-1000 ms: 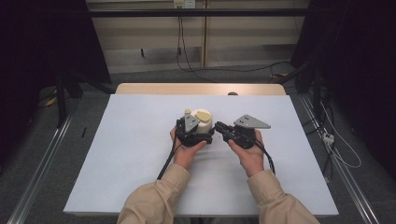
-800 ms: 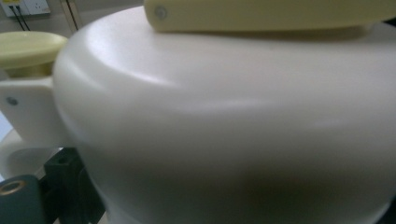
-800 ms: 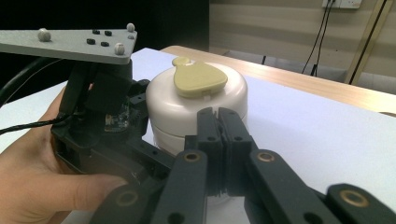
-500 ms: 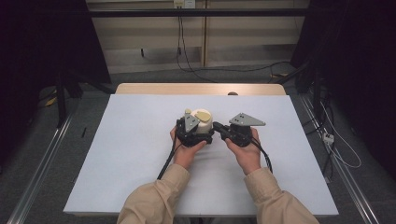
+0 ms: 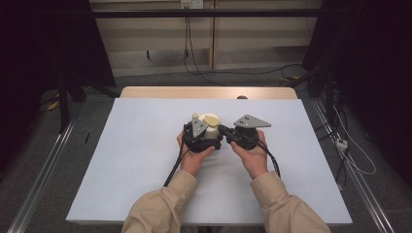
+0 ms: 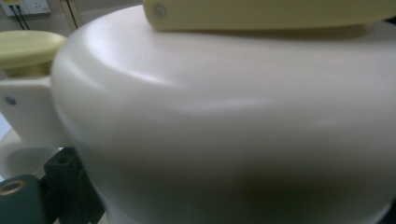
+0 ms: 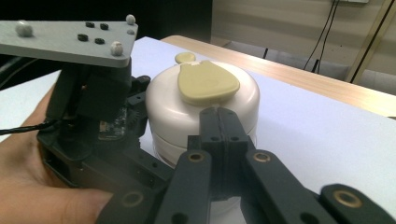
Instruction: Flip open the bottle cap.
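we see a round white pot (image 5: 212, 127) upright mid-bench (image 5: 145, 145), yellow lid tab (image 7: 207, 82) pointing toward the far edge, left gripper (image 5: 200, 137) pressed against its side, grip unclear, right gripper (image 5: 228, 132) jaws clenched empty, now closer, touching the pot

A white table (image 5: 121, 160) fills the frame's centre, its wooden edge (image 5: 160, 92) at the top; cables (image 5: 194, 58) trail over the floor above it.
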The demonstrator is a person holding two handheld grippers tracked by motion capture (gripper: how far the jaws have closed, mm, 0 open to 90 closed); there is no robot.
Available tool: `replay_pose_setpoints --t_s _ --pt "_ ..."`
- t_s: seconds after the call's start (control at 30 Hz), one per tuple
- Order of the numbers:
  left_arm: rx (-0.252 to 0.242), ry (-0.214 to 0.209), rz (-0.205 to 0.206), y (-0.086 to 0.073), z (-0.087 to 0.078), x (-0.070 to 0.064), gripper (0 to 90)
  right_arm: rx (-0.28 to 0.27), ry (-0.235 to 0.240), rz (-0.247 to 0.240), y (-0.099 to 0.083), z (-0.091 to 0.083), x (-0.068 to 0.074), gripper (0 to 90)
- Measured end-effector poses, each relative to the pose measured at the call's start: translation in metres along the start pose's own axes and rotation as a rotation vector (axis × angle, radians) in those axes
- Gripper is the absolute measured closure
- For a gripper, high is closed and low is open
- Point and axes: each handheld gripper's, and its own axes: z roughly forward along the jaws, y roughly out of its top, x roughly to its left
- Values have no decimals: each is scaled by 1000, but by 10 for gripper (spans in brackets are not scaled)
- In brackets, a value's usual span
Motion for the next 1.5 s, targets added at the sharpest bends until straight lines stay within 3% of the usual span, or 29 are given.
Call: replay_pose_setpoints --t_s 1.5 --pt "2 2 -3 0 0 -1 51 -22 -2 -25 20 5 4 900"
